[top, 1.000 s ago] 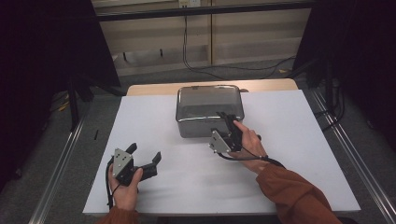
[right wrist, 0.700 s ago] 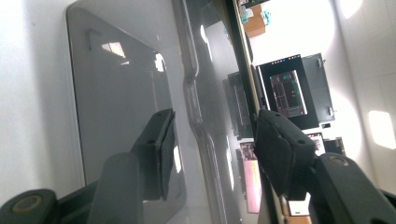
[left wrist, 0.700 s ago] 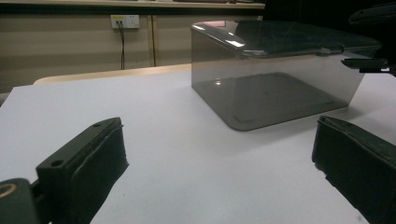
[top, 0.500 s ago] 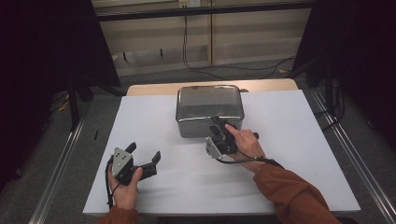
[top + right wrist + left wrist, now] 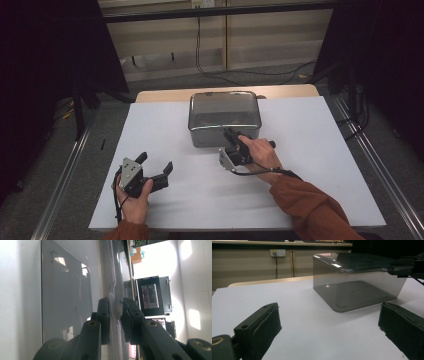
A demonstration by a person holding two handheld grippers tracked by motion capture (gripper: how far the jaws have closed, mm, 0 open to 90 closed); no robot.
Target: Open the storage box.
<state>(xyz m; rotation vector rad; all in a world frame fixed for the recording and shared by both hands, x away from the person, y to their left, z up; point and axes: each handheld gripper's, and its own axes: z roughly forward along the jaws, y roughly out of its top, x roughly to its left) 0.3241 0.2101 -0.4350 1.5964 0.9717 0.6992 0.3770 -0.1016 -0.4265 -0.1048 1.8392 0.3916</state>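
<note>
Tray: a shiny rectangular stainless-steel tray point(image 5: 224, 118) with rounded corners sits on the far middle of the white table top point(image 5: 320, 165), its near rim toward the person.
Right gripper: the right gripper point(image 5: 229, 137) is turned on its side, and its 2 black jaws are pinched on the tray's near rim point(image 5: 114, 307), one pad inside the wall and one outside, with only the rim between them.
Left gripper: the left gripper point(image 5: 156, 166) rests near the table's front left, well apart from the tray, jaws spread wide and holding nothing; its view looks across bare table at the tray point(image 5: 357, 287).
Done: the rim grasp looks made.
Left: lifting or dragging the tray seems to remain, since it appears to sit flat on the table.
</note>
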